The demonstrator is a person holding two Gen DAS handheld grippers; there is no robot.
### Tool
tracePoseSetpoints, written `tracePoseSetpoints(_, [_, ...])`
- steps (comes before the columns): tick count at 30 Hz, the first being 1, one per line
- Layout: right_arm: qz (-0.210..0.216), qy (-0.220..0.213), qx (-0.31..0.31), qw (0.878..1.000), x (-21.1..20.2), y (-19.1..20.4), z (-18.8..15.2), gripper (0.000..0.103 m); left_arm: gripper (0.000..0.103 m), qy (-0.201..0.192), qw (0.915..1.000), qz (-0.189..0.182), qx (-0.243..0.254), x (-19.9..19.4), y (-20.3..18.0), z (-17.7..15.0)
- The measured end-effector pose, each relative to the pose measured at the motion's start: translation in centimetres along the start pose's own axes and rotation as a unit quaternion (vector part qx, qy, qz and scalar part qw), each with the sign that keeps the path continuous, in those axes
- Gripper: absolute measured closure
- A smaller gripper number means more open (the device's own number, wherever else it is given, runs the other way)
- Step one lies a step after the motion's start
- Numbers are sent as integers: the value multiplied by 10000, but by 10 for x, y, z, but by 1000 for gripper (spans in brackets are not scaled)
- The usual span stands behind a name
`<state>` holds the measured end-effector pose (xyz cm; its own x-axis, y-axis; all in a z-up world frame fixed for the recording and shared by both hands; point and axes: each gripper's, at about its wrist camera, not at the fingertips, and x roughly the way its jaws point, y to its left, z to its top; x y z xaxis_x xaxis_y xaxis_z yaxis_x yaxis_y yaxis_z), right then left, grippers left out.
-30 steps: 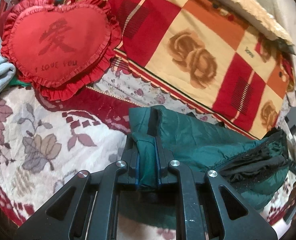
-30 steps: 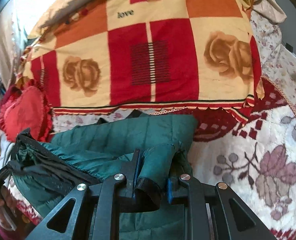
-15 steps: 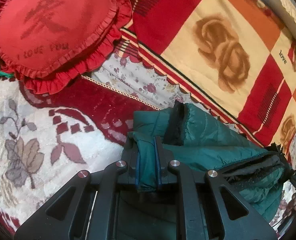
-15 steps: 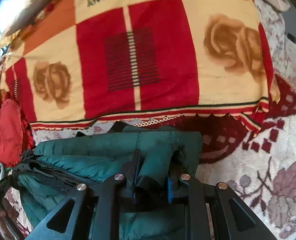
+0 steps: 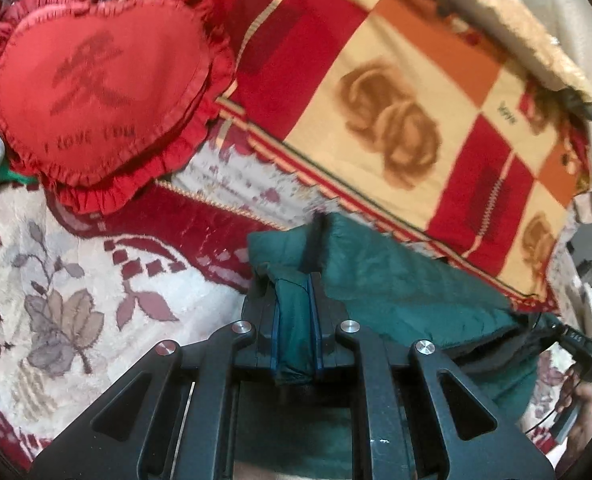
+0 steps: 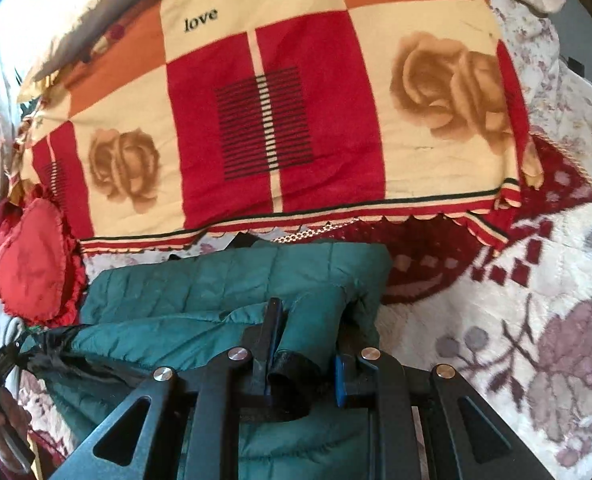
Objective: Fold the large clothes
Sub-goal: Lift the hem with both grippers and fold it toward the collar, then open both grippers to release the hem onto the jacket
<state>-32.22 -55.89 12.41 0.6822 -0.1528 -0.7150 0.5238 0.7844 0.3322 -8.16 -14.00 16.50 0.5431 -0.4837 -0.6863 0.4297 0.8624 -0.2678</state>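
Floral bedspread (image 5: 56,280) carries the green quilted jacket (image 6: 224,280), stretched sideways between the left claw (image 5: 294,316) and right claw (image 6: 301,344), each pinching one corner, its bulk lying ahead toward the checked blanket (image 6: 296,120).

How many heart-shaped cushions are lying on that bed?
1. The red heart cushion with a frilled edge lies on the bed beside the checked rose blanket, beyond the green jacket; the right camera shows it too. Others could be out of view.
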Motion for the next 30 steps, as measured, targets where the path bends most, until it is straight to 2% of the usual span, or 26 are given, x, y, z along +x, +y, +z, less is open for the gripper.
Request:
tracePoseSetpoints(4, [56,-89,81,9999,-23,-7,0,84,92,-201,9997,-147,77,-20,-18,15])
tracePoseSetpoints(7, [139,-101,360,9992,-27,-16,7,84,92,-209,9997,-111,-2,-10,-29,31])
tracePoseSetpoints(12, [233,53,917,9955,4,-32,23,84,92,-110,9994,124,-303,39,-31,48])
tracePoseSetpoints(17, [-58,226,1003,9947,57,-38,24,83,91,190,9985,428,-279,104,-24,45])
tracePoseSetpoints(18, [-52,214,1030,9944,65,-40,23,82,90,222,9984,381,-340,112,-20,44])
tracePoseSetpoints(19, [-47,221,1033,9944,70,-41,23,74,88,241,9984,249,-453,120,-14,44])
tracePoseSetpoints(20, [-57,215,1019,9945,77,-41,22,67,85,293,9980,62,-561,127,-8,44])
tracePoseSetpoints(22, [-40,85,917,9957,77,-39,23,61,72,361,9968,-226,-681,131,0,45])
tracePoseSetpoints(23, [-40,33,867,9962,74,-38,23,54,69,369,9962,-353,-709,129,3,46])
tracePoseSetpoints(24, [-44,-66,781,9969,69,-37,24,50,61,348,9952,-551,-730,124,6,48])
tracePoseSetpoints(25, [-54,-171,728,9972,63,-37,25,39,45,285,9949,-619,-739,118,8,50])
tracePoseSetpoints(26, [-135,-317,681,9971,53,-37,26,33,36,103,9953,-592,-764,107,11,52])
tracePoseSetpoints(27, [-208,-420,641,9968,47,-38,26,33,25,-99,9947,-591,-836,97,15,56])
tracePoseSetpoints(28, [-255,-480,600,9967,40,-39,27,33,23,-266,9934,-628,-920,88,20,58])
tracePoseSetpoints(30, [-171,-539,525,9970,27,-34,24,33,23,-339,9927,-631,-975,77,25,60])
